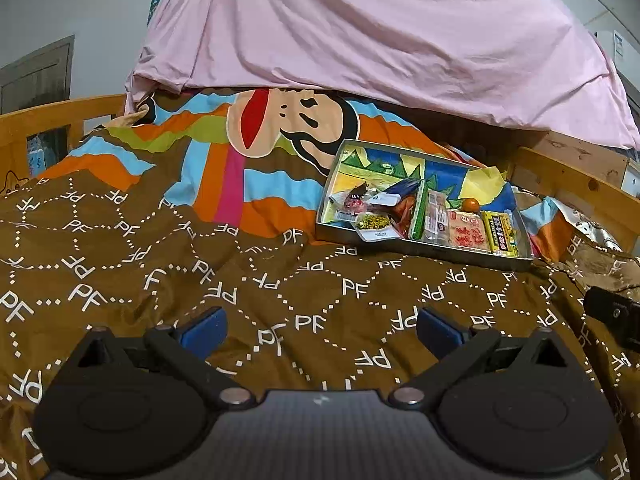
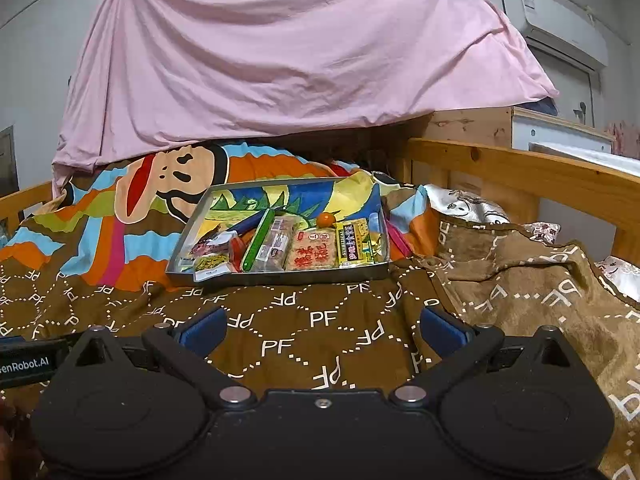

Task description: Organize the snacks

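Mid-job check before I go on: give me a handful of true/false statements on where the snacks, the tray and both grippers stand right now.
1. Both grippers are open and hold nothing. True: the left gripper and the right gripper each show their fingers spread over the brown blanket.
2. The snacks lie scattered on the blanket. False: they sit inside the tray.
3. A small orange fruit sits in the tray behind the packets. True.
4. The long green packet lies outside the tray. False: it lies inside, among the other packets.
5. The tray rests on a wooden table. False: it rests on the bedding, with a pink sheet hanging behind it.
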